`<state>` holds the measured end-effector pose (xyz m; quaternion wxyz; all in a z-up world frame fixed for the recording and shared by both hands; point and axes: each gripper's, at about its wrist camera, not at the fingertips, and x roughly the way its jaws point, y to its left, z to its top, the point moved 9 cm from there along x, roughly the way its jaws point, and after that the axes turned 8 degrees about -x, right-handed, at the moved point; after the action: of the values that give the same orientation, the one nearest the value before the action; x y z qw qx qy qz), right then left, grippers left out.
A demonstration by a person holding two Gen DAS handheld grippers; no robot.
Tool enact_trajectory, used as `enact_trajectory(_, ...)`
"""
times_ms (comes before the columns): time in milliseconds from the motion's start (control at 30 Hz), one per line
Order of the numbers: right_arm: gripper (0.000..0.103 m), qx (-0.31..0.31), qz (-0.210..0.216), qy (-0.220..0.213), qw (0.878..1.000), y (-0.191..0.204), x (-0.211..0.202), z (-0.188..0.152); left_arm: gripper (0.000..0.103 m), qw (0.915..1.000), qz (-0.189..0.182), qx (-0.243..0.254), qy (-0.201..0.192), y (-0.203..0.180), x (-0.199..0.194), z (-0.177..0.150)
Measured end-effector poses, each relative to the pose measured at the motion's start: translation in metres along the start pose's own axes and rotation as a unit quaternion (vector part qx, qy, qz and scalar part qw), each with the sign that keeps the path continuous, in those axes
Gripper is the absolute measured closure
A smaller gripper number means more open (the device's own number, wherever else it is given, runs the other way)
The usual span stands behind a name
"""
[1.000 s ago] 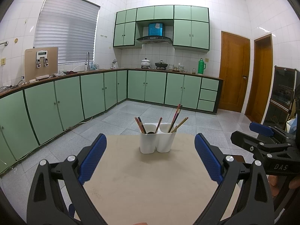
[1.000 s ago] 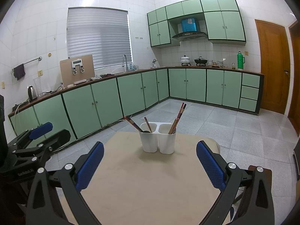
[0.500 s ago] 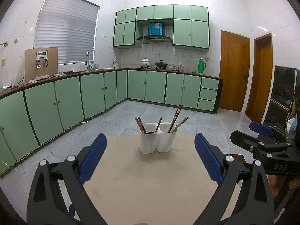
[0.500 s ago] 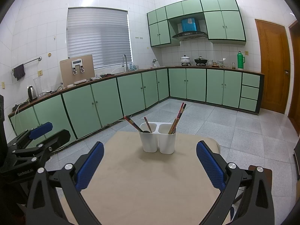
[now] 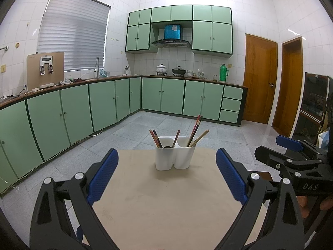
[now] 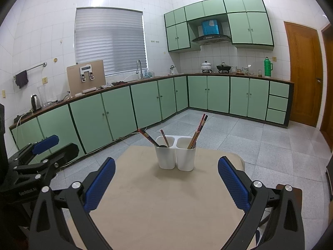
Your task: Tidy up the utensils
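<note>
Two grippers, left [image 5: 166,176] & right [image 6: 166,182], are hovering released before the holder [image 6: 175,153]; careless reaching risks tipping it, spilling chopsticks [image 6: 197,131].

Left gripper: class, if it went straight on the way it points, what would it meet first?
Probably the white holder, centred ahead of the open left gripper on the table; depth is unclear.

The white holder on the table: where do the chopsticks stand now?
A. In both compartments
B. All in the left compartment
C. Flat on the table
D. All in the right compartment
A: the white holder has chopsticks leaning up out of both of its compartments.
</note>
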<state>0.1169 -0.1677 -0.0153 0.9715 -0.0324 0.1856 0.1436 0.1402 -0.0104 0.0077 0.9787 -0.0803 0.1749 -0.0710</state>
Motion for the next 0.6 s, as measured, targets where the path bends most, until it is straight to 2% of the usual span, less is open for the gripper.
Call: enact_trajectory(600, 0.006, 0.001, 0.000, 0.004, 1.000, -0.0082, -0.0004, -0.0010, 0.011, 1.0000, 0.000, -0.001, 0.003, 0.0004, -0.0007, -0.0017)
